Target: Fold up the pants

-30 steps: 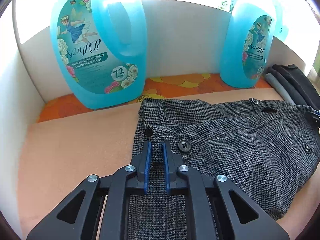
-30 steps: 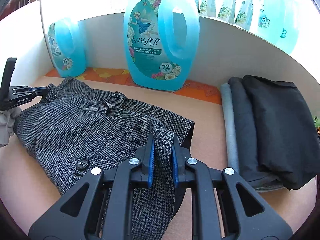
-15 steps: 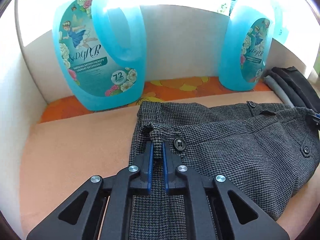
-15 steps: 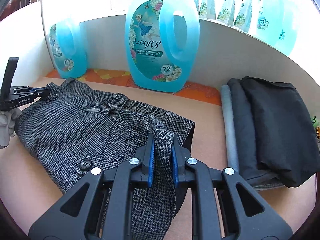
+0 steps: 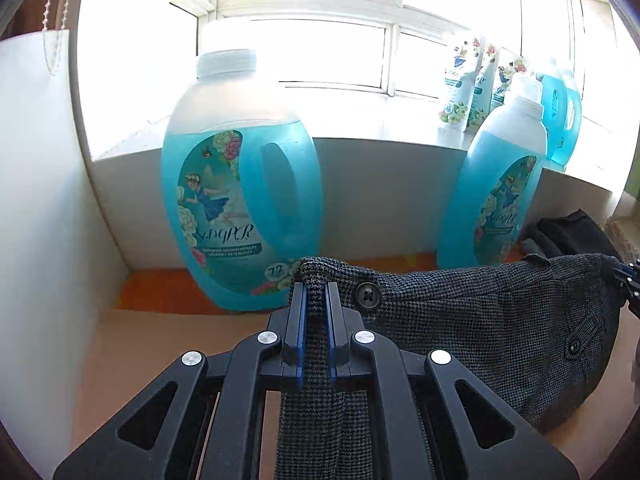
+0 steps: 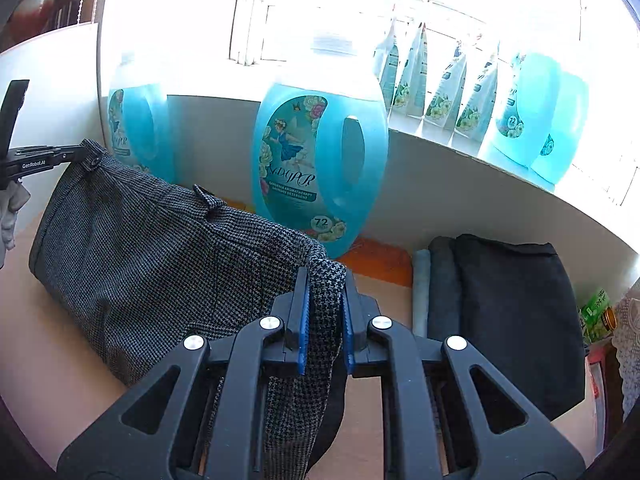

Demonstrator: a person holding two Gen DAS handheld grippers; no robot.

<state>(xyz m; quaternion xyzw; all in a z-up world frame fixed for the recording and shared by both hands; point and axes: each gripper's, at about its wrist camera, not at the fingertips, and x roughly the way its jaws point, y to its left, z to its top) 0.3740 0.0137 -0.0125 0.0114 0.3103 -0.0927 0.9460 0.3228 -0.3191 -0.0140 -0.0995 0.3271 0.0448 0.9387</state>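
The grey houndstooth pants (image 5: 480, 320) hang by the waistband, stretched between my two grippers above the tan table (image 5: 152, 352). My left gripper (image 5: 315, 292) is shut on the waistband corner beside a dark button (image 5: 368, 295). My right gripper (image 6: 325, 280) is shut on the other waistband corner, and the pants (image 6: 160, 248) sag away to the left. The left gripper (image 6: 60, 158) shows at the far left of the right wrist view, clamped on the cloth.
Large blue detergent bottles (image 5: 240, 208) (image 5: 500, 208) (image 6: 320, 168) stand along the back wall. A pile of folded dark garments (image 6: 504, 312) lies at the right. Pouches and more bottles (image 6: 440, 92) line the windowsill. A white wall (image 5: 40, 240) bounds the left side.
Both grippers have risen with the waistband held, lifting the pants off the table so they now hang between them. The views tilt up toward the window.
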